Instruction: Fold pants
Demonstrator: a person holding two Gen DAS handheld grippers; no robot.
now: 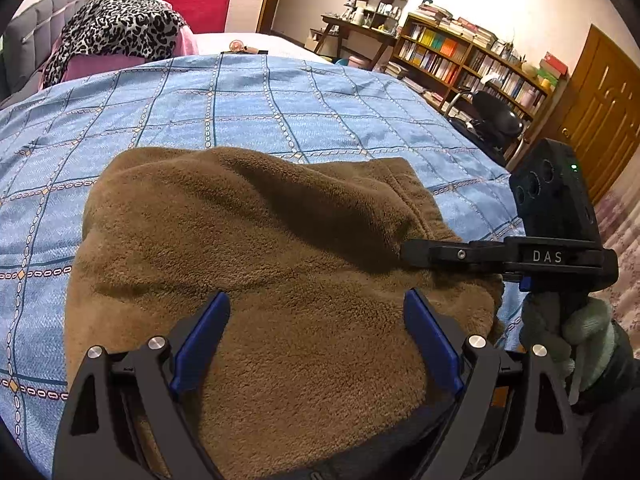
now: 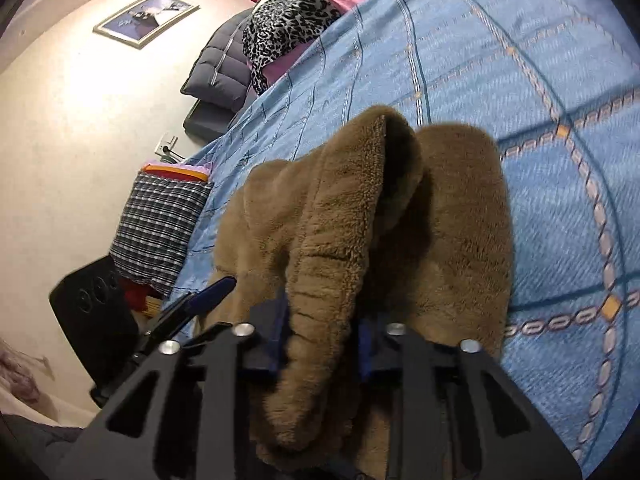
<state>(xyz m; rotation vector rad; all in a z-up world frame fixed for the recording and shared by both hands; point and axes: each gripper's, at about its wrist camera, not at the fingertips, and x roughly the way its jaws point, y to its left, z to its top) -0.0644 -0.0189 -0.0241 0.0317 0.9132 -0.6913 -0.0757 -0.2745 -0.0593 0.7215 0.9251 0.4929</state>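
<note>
Jaws of the left gripper (image 1: 316, 336) stand spread wide just above the brown fleece pants (image 1: 256, 248), which lie bunched on the blue checked bedspread (image 1: 240, 96). Right gripper (image 2: 322, 340) pinches a raised fold of the pants, reaching in level from the right side; white lettering on its body reads "DAS". Beyond stands a bookshelf (image 1: 468, 60)

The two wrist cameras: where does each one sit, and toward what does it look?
Left wrist: above the brown pants on the blue bedspread, facing the bookshelf; left gripper open, right gripper entering sideways.
Right wrist: low at the pants' edge, facing the leopard cloth; right gripper shut on fabric.
Shared: pants, bedspread, leopard cloth.
</note>
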